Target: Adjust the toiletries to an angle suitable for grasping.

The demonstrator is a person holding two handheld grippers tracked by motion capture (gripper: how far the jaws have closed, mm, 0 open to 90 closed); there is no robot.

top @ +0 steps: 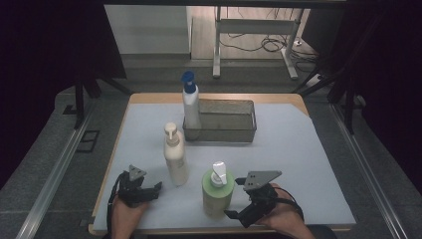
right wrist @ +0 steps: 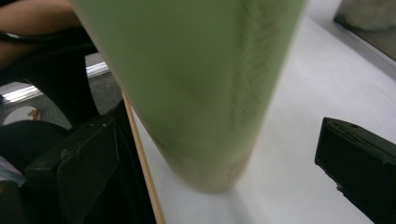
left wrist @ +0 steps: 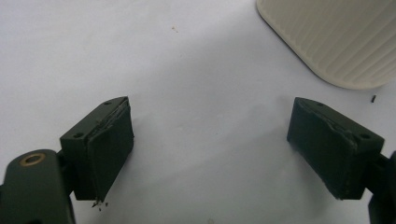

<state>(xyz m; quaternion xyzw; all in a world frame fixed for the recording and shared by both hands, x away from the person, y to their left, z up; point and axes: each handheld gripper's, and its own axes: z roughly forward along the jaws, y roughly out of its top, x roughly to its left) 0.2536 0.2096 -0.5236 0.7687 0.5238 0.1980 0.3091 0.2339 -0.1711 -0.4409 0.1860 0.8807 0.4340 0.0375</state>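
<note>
Your right tongs (top: 238,199) gape wide and empty around the upright green bottle (top: 217,191) at the surface's (top: 298,149) near edge, its long axis vertical between the jaws, while your left tongs (top: 149,191), open too, hold nothing.

Green pump bottle (top: 217,191): cylindrical body, white pump head, standing upright near the table's front edge. Cream pump bottle (top: 175,157): ribbed body, upright, just left of and behind it.

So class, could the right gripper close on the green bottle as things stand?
Probably yes: the right gripper is open, its jaws already flanking the green bottle, with nothing between them.
</note>
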